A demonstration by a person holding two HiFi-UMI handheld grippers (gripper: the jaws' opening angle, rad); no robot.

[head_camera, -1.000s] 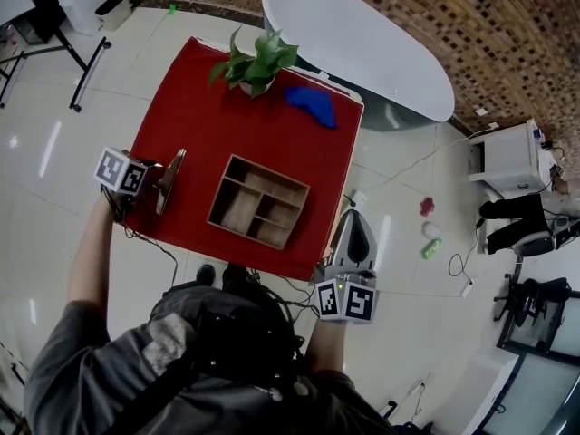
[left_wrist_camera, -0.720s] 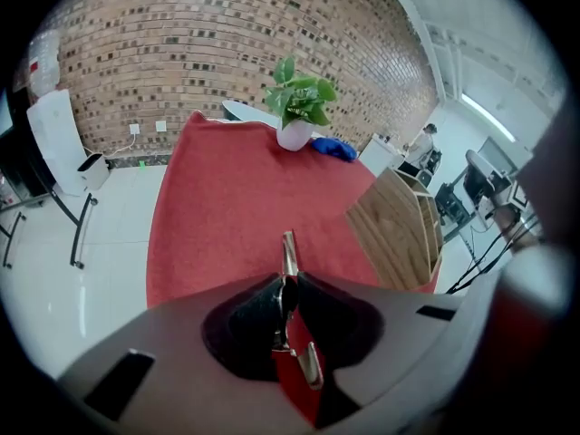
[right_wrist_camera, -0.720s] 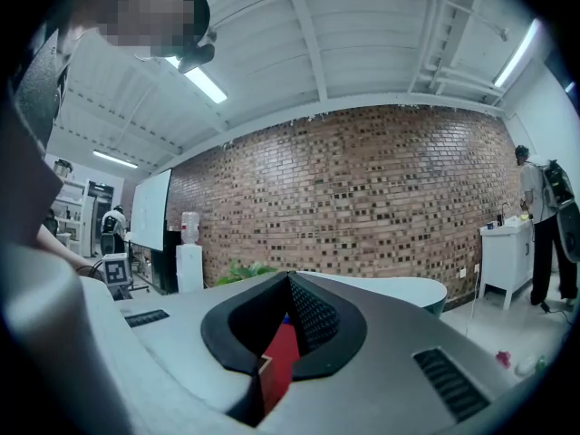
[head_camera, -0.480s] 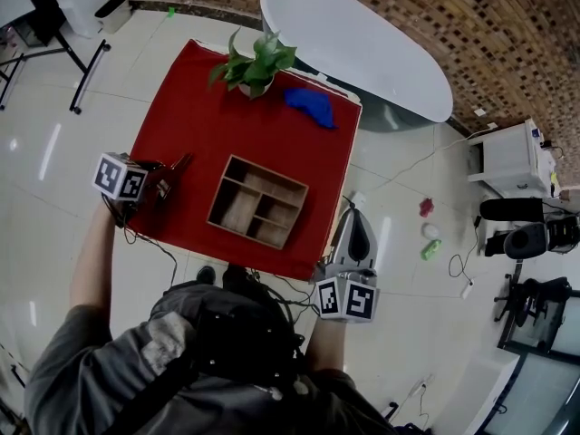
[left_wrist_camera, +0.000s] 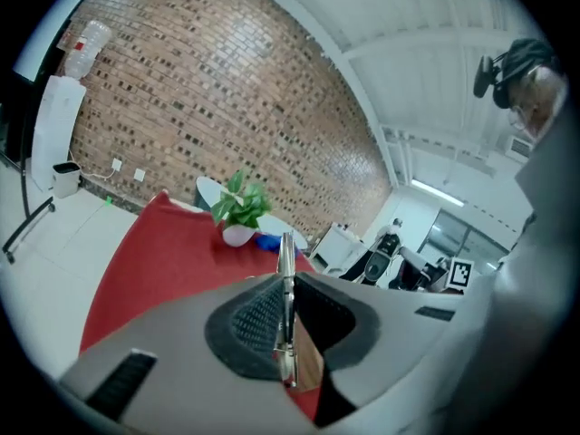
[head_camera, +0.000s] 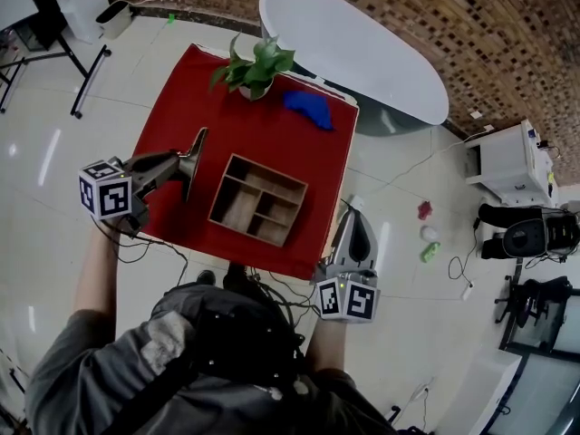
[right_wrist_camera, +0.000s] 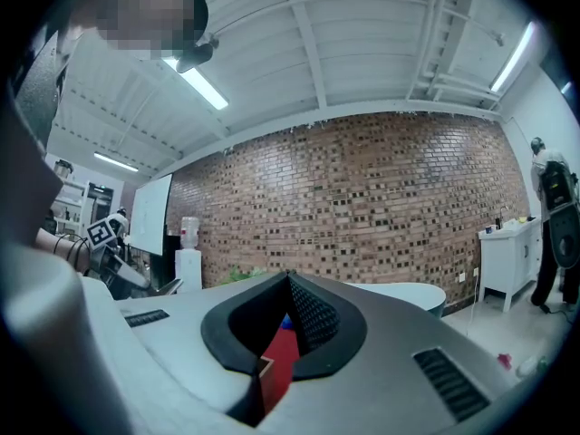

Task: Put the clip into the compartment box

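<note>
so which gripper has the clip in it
The left gripper: its jaws have just been closing and now pinch the thin metal clip. The right gripper has its jaws together with nothing between them.

A brown brick wall (head_camera: 507, 25) crosses the upper right of the head view above a glossy pale tiled floor (head_camera: 45, 161). A white oval table (head_camera: 362, 53) stands top centre, a red-topped table (head_camera: 272, 143) below it, a white cabinet (head_camera: 503, 161) at the right edge. In the right gripper view 2 tube lights (right_wrist_camera: 201, 84) glow on the white ceiling (right_wrist_camera: 362, 43).
</note>
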